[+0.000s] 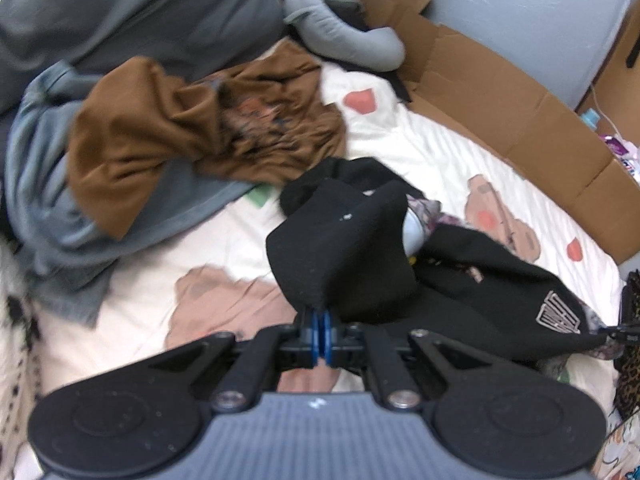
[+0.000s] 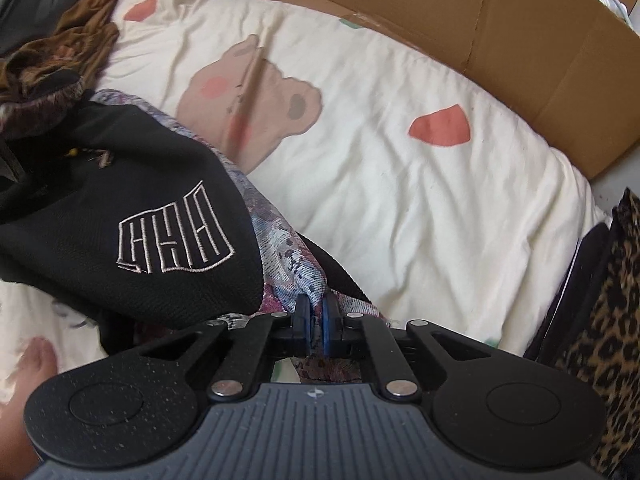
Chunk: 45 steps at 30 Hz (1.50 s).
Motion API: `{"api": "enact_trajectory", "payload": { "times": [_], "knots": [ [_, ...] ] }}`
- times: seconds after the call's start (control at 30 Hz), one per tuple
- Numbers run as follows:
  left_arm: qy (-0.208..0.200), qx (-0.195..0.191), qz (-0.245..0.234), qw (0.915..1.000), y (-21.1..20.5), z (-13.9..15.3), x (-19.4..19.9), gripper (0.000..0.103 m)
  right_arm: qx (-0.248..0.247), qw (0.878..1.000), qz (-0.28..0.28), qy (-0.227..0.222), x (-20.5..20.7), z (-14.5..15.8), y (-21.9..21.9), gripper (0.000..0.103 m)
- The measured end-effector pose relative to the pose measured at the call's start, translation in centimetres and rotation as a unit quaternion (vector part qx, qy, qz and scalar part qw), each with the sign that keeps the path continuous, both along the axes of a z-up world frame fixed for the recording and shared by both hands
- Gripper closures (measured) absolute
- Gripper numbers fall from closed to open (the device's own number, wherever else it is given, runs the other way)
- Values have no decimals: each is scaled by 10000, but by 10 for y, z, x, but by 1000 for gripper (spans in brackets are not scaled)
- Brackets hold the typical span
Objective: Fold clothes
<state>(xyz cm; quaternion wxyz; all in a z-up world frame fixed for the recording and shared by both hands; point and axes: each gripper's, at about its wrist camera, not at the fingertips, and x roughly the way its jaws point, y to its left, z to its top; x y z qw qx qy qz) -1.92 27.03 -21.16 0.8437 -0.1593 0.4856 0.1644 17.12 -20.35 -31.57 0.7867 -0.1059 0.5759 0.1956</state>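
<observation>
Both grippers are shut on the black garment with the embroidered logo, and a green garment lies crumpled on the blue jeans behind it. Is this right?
One detail is wrong: the crumpled garment on the jeans is brown, not green, as the left wrist view shows. The rest holds: the left gripper and the right gripper are both shut on the black garment with the logo.

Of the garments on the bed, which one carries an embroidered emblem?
The black garment, gripped by both grippers: a pale outlined shield emblem is stitched on it. The brown garment and the grey-blue one beneath it show no such stitching.
</observation>
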Motion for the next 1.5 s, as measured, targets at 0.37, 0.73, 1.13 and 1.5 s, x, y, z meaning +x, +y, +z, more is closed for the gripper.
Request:
{"api": "enact_trajectory", "payload": {
  "times": [0.37, 0.73, 1.13, 1.5],
  "knots": [
    [999, -341, 429, 9935, 5, -52, -88, 100, 308, 9983, -92, 490, -39, -6, 1, 95],
    [1237, 187, 318, 9916, 17, -32, -85, 92, 785, 9967, -106, 183, -18, 6, 9, 67],
    [267, 192, -163, 9993, -10, -32, 40, 91, 1077, 9931, 449, -83, 36, 2, 64, 67],
    [-265, 25, -366, 9990, -37, -63, 127, 88, 1196, 9891, 845, -141, 74, -24, 116, 67]
  ]
}}
